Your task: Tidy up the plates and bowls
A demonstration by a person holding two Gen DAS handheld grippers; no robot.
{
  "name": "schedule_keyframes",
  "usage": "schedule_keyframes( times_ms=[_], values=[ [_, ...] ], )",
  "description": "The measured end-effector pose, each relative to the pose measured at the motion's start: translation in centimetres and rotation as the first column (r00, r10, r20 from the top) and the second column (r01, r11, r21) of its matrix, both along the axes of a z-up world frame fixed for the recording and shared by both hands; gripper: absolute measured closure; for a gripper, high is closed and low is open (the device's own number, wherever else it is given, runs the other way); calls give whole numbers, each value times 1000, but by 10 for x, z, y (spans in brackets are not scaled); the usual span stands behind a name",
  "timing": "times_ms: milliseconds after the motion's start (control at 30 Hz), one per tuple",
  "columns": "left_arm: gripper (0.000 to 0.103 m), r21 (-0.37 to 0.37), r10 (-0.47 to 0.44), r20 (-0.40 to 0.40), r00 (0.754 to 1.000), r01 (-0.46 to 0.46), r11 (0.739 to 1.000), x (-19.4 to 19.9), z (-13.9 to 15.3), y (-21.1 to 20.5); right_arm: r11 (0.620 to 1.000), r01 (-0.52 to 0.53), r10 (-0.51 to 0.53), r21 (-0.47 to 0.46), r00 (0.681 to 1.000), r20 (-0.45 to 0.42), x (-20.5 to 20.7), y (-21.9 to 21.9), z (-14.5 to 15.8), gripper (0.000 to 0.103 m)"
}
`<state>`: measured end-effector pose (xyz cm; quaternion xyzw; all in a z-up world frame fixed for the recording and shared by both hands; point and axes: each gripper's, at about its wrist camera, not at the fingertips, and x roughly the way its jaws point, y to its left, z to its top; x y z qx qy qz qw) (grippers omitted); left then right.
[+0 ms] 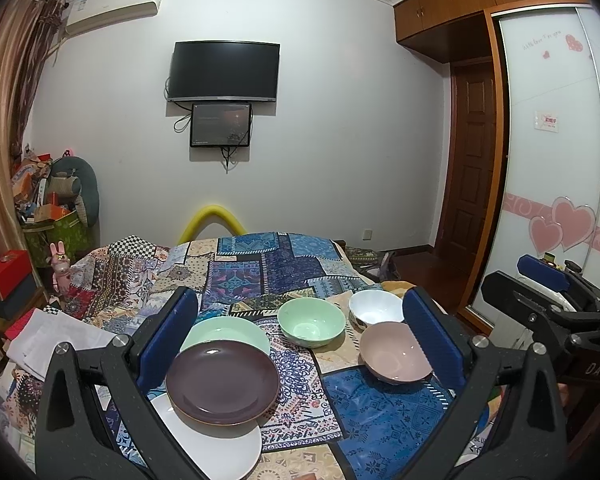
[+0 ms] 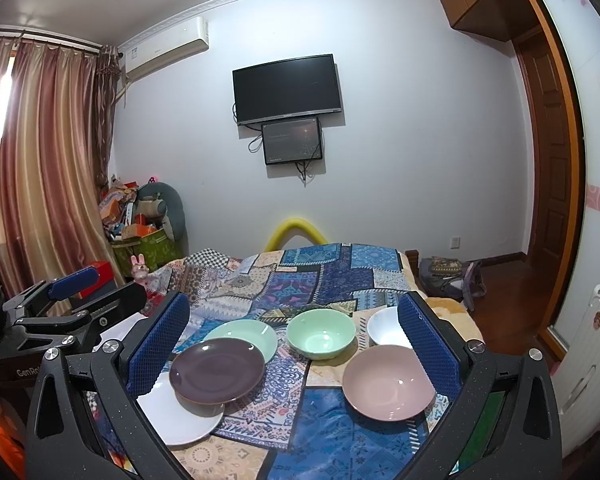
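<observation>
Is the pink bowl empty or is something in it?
Empty. The pink bowl sits upright on the patchwork cloth, and its inside shows only bare glaze with a small light glint.

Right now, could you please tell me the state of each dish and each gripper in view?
purple plate: upright, overlapping green and white plates
green plate: partly covered
white plate: partly covered
green bowl: upright, empty
white bowl: upright, empty
pink bowl: upright, empty
left gripper: open, holding nothing
right gripper: open, holding nothing
</observation>
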<state>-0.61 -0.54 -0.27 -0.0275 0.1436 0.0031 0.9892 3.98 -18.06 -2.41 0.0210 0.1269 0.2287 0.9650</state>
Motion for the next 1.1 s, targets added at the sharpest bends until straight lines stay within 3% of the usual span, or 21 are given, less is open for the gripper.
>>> schedule_keyframes(
  times_ms=[1100],
  values=[
    [0, -7, 5, 7, 1000, -5, 1000, 4, -6, 10, 1000, -16, 16, 5, 999, -32, 12, 8, -9, 0]
  ],
)
